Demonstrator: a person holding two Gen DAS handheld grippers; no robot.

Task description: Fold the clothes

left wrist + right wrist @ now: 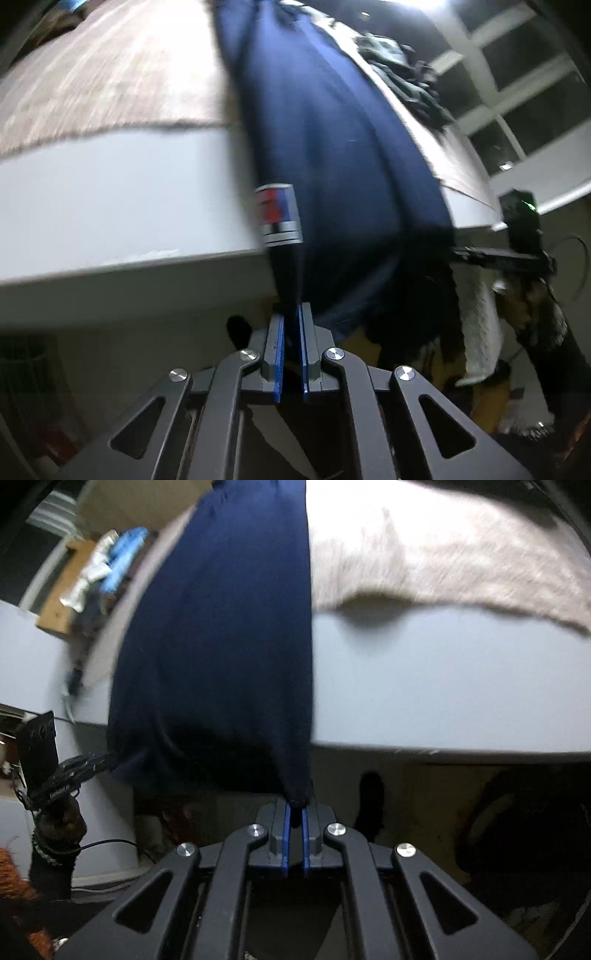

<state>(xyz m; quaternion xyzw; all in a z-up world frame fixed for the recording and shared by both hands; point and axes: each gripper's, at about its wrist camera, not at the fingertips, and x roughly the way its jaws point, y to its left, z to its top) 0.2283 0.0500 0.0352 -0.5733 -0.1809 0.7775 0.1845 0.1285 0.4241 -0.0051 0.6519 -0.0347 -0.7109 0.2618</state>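
The left gripper (291,314) and right gripper (295,808) each pinch a near corner of the navy garment (332,147), which stretches ahead over the table edge (110,258); soft and limp, it seems best held by corners.

The navy garment (332,147) is seen as soft, matt knit cloth, with a glossy woven label (279,214) stitched at its edge. The bench (110,192) is shown with a smooth, pale, matt top. A beige cloth (443,561) with a rough, fuzzy nap is laid on it. The left hand-held gripper (291,354) is made of matt dark plastic, with shiny metal rivets and smooth blue pads (279,354); the right hand-held gripper (295,834) is finished alike.
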